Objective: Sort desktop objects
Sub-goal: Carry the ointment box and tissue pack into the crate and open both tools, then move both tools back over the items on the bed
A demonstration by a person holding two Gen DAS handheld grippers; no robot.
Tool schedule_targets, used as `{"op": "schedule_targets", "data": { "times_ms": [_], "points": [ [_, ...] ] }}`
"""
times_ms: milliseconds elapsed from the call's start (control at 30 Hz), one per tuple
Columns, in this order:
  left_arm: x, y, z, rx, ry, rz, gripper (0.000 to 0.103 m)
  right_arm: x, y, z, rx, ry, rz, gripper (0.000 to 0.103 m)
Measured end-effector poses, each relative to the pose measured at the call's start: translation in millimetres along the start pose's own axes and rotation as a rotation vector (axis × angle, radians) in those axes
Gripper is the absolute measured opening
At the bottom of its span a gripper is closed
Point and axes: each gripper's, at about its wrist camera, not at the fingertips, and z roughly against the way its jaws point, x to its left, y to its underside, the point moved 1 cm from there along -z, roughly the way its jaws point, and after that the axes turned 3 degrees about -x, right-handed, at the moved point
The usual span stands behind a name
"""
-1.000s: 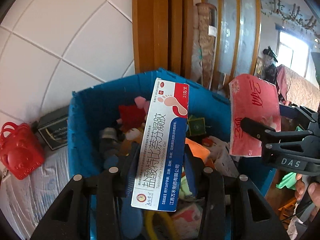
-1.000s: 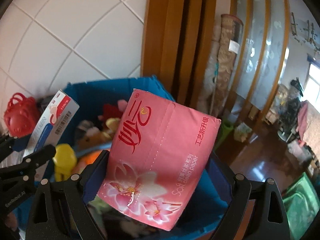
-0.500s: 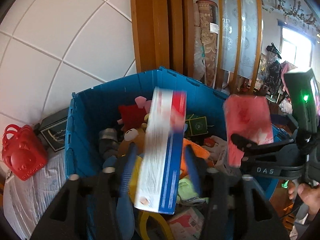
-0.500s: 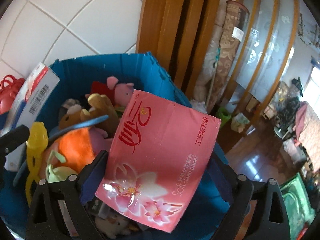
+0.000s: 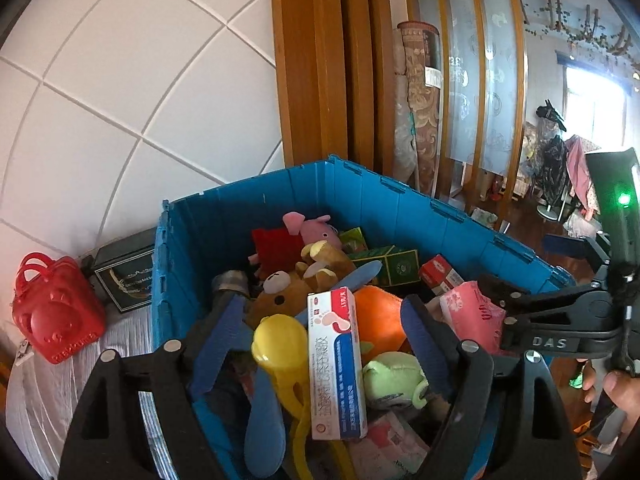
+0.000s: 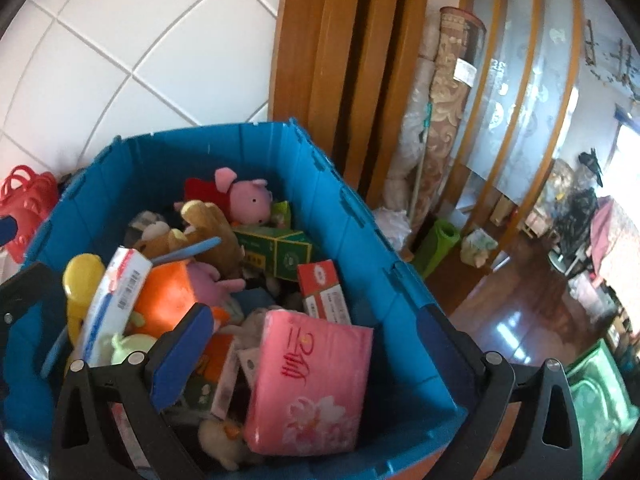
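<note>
A blue crate holds plush toys and boxes. The white, red and blue ointment box lies loose on the pile between my left fingers, touching neither. My left gripper is open above the crate. The pink tissue pack lies in the crate's near right corner, free of my right gripper, which is open above it. The right gripper also shows at the right of the left wrist view.
A red toy basket and a dark box stand on the white cloth left of the crate. A tiled wall and a wooden door frame are behind. A rolled rug and open floor lie to the right.
Both grippers moved over the crate, opened and dropped their loads. The ointment box fell onto the toys; the tissue pack fell into the near right corner.
</note>
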Motion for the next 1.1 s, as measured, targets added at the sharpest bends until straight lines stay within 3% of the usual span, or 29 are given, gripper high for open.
{"op": "schedule_targets", "data": {
  "times_ms": [300,500,700,867,1000,1100],
  "points": [
    [48,23,56,-0.081,-0.058,0.052,0.083,45,-1,73,-0.163,-0.137,-0.016,0.103],
    [126,69,91,-0.067,-0.128,0.106,0.083,119,6,112,-0.249,-0.286,0.004,0.103],
    [229,135,120,-0.006,-0.218,0.169,0.083,209,22,131,-0.284,-0.402,0.014,0.103],
    [321,213,135,0.098,-0.269,0.207,0.083,300,42,131,-0.244,-0.448,0.014,0.103],
    [382,276,135,0.194,-0.314,0.191,0.083,376,72,110,-0.142,-0.467,0.022,0.103],
    [411,311,125,0.249,-0.307,0.179,0.083,420,96,86,-0.045,-0.484,0.031,0.103]
  ]
}}
